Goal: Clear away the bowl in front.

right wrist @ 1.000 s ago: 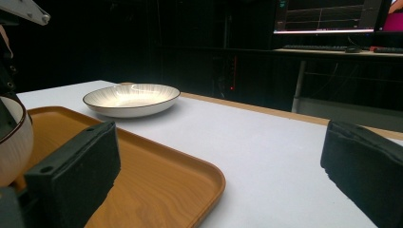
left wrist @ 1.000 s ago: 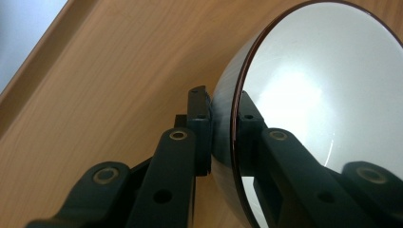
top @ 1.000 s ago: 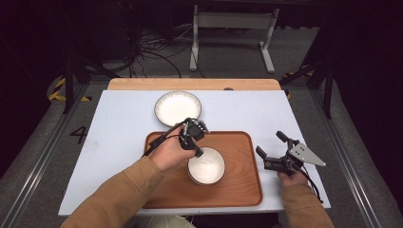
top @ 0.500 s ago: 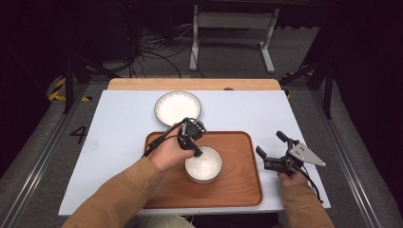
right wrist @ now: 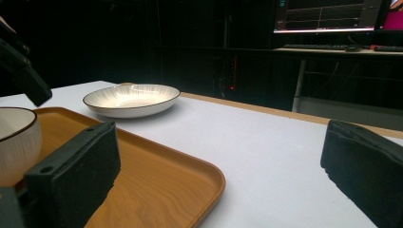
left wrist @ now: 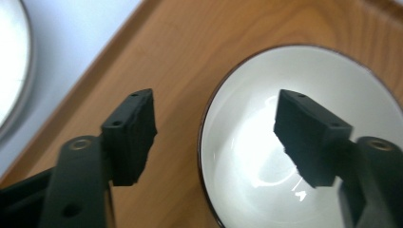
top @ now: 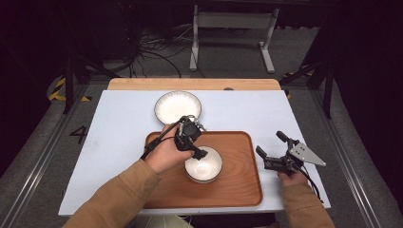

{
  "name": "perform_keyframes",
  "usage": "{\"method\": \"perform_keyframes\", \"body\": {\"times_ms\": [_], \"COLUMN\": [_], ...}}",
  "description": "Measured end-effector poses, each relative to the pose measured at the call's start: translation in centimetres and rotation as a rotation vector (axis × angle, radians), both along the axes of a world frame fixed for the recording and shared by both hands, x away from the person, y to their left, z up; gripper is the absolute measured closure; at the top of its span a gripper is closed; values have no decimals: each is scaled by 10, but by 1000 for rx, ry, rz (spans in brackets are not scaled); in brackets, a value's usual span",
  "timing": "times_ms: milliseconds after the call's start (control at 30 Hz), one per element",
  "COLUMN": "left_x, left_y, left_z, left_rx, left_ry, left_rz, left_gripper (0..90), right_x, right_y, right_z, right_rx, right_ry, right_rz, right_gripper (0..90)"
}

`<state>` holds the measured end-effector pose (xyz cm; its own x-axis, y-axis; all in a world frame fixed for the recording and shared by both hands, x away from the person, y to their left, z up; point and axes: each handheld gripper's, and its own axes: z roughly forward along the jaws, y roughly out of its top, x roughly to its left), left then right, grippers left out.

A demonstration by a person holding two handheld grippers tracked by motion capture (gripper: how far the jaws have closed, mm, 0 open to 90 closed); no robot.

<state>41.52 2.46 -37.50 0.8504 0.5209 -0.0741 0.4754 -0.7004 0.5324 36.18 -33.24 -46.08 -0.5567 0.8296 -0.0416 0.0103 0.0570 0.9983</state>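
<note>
Two pieces of crockery share the scene: a small white ceramic bowl with a dark rim [top: 203, 164] standing on the orange-brown wooden tray [top: 242, 185] at the near middle of the white counter [top: 114, 133], and a wide white ribbed plate [top: 177, 106] resting on the counter just beyond the tray's far edge. The left gripper [top: 198, 153] hangs over the bowl's left rim; its jaws have just been opening and now stand spread, one outside the rim over the tray wood and one above the bowl's hollow, with neither pad pressing on the wall. By my judgement the bowl's placement on the tray is finished and the release is under way; what seems left is lifting the gripper clear and perhaps bringing the plate over too. The right gripper [top: 272, 151] sits idle to the right of the tray, its jaws wide apart and holding nothing. The left gripper view shows the gap between each pad and the bowl's rim [left wrist: 205, 142], which the high view cannot resolve. The right gripper view shows the tray's raised lip [right wrist: 209, 178] and the plate's shallow profile [right wrist: 131, 99] from the side.
</note>
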Motion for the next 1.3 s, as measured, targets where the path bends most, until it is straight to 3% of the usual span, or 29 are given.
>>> {"method": "perform_keyframes", "body": {"times_ms": [267,633,1133,1300], "left_x": [-9,-23,-39,-43], "left_y": [21,46,87,103], "left_z": [13,14,4,-3], "left_rx": [-109,-174,-262,-323], "left_ry": [-79,-161,-243,-266], "left_rz": [48,61,143,157], "left_gripper": [236,143,95,73], "right_x": [1,1,2,2], "right_y": [0,0,0,0], "right_z": [0,0,1,1], "right_rx": [-2,1,0,0], "right_ry": [11,14,17,16], "right_rz": [-4,-4,-4,-5], "right_gripper": [0,0,0,0]}}
